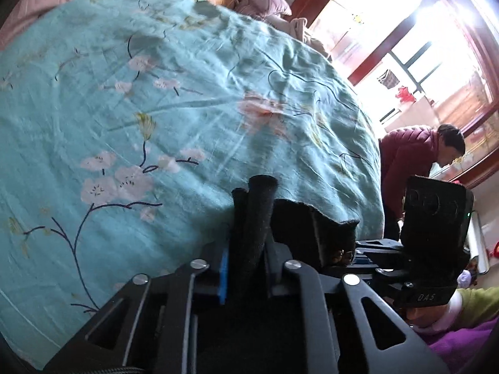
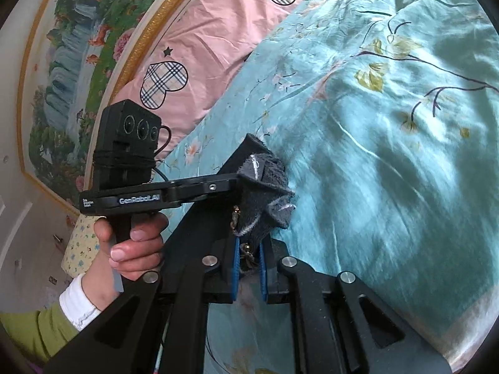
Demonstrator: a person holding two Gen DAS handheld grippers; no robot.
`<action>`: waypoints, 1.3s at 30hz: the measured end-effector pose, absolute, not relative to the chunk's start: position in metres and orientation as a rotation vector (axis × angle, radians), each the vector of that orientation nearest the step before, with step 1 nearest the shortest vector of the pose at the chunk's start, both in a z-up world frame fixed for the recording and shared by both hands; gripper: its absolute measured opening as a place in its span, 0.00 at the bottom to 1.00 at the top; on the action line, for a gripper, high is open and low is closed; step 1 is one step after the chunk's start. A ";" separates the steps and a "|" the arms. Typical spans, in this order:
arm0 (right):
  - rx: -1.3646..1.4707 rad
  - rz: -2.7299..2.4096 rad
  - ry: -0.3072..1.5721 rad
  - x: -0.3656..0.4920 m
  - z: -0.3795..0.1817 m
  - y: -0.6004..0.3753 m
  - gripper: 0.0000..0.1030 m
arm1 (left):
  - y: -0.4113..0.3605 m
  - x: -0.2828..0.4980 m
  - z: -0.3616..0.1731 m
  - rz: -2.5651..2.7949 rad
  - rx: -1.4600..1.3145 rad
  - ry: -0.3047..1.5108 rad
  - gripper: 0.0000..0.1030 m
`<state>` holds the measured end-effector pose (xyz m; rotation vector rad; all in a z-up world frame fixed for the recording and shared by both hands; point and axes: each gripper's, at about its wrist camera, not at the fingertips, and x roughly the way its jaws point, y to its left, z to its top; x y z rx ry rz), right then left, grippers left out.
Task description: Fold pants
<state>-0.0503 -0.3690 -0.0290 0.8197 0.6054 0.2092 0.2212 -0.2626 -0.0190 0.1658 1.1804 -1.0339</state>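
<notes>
1. Left wrist view: black linkage fills the bottom edge, and the left gripper [image 1: 249, 218] has its jaws drawn narrow, clamped on an upright roll of the dark pants [image 1: 259, 212] at 6 o'clock.
2. Most of the pants are hidden behind the jaws; only the pinched fold and a ragged dark edge running toward 4 o'clock show.
3. Behind them a teal floral bedspread [image 1: 156, 109] covers the frame from 9 to 1 o'clock, somewhat blurred.
4. At 4 o'clock the right gripper [image 1: 352, 249] reaches in sideways, its tips buried in that edge of the cloth; a sleeve and cuff show at the lower right, cut by the frame.
5. At 3 o'clock a person in a maroon jacket [image 1: 405, 162] bends over beside the bed, before a glaring window [image 1: 421, 46].
6. Right wrist view: the right gripper's [image 2: 249, 243] blue-padded jaws stand close together, gripping a bunched grey-black piece of the pants [image 2: 265, 187] at centre.
7. The left gripper crosses level from 9 o'clock, its tip touching the same bunch; a bare hand [image 2: 131, 249] wraps its handle.
8. Pink pillows [image 2: 202, 40] lie at 11 o'clock, a gilt-framed painting [image 2: 78, 62] at 10.
</notes>
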 end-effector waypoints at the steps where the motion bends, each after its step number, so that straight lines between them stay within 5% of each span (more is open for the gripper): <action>1: 0.817 0.211 0.604 -0.050 -0.028 -0.369 0.11 | -0.260 0.220 -0.016 -1.032 0.158 1.172 0.12; 18: 0.678 0.523 0.483 -0.033 0.041 -0.310 0.11 | -0.145 0.176 0.069 -0.982 -0.088 0.918 0.11; 39: 0.463 0.657 0.722 0.020 0.008 -0.189 0.14 | -0.005 0.148 -0.009 -0.760 -0.358 0.968 0.11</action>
